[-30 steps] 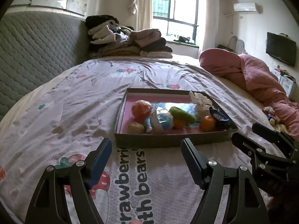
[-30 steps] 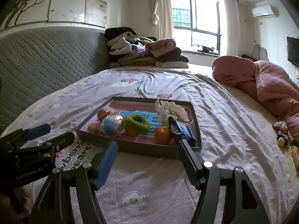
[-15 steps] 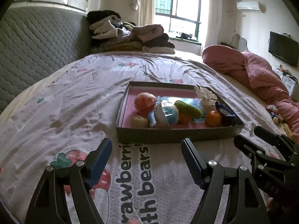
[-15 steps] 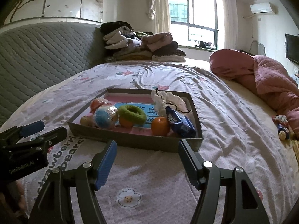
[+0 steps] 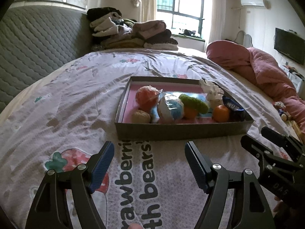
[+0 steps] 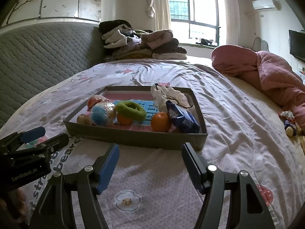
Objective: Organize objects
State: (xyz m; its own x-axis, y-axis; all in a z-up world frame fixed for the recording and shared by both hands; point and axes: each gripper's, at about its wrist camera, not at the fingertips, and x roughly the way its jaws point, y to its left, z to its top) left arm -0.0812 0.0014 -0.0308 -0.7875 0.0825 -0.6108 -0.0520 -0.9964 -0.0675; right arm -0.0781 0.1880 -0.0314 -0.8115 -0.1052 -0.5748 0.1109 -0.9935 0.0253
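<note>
Left wrist view: the left gripper (image 5: 148,148) hangs over the printed bedsheet (image 5: 80,99) just short of the shallow cardboard box (image 5: 183,131), its blue-padded tongs spread wide and empty; the right gripper (image 6: 149,150) stands likewise, wide and holding nothing, beside it. The box holds the loose things together: an orange wrapped ball (image 5: 147,97), a small tan ball (image 5: 140,116), a blue-and-white wrapped ball (image 5: 171,110), a green ring (image 6: 131,110) resting on one orange fruit (image 6: 124,119), a second orange fruit (image 6: 160,122), a dark blue snack packet (image 6: 182,119) and a crumpled white cloth (image 6: 167,95) against the far right wall. With everything gathered in the box, the scene fits either a sorted box or one about to be emptied and rearranged; the pictures do not settle which. Any reach into the box would do well to come from above the near wall, tongs kept wide, and to close on a single item, since the balls and fruit touch one another and would likely roll. Around it: a pink quilt (image 6: 272,72) bunched at the right, small toys (image 6: 289,122) on the sheet near it, folded clothes (image 5: 133,34) stacked by the grey padded headboard (image 5: 38,43). The near box wall and the close-set other gripper are the chief obstructions.
</note>
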